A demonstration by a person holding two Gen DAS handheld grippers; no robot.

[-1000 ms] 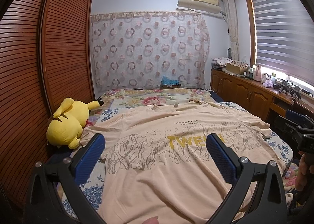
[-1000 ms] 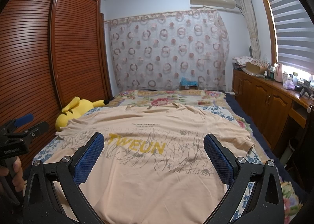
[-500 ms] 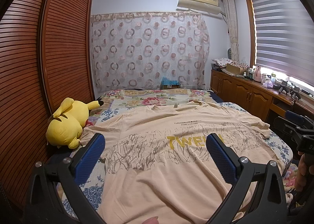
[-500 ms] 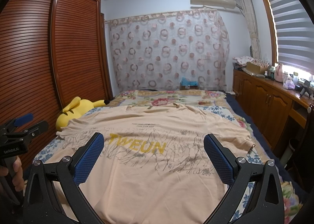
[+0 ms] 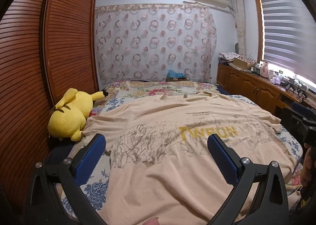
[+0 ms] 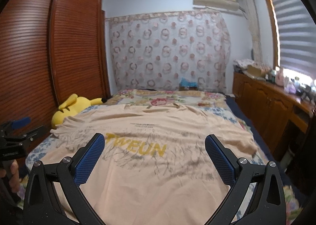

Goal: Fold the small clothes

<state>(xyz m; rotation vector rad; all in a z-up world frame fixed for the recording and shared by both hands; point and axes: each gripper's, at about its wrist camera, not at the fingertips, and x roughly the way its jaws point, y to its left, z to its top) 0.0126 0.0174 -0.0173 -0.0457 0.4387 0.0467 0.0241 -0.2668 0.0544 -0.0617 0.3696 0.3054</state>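
On the bed [image 5: 122, 104], peach T-shirt [image 5: 167, 158] flat, plush [image 5: 71, 114] beside, both grippers [image 5: 156, 142] [image 6: 154, 142] apart.

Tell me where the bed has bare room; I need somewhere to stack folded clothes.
Bare quilt lies beyond the shirt, up to the curtain. A thin strip shows along the shirt's left hem. The plush crowds the left edge; the shirt covers the rest.

Both views bedfoot-level, sharing T-shirt [image 5: 177, 146]
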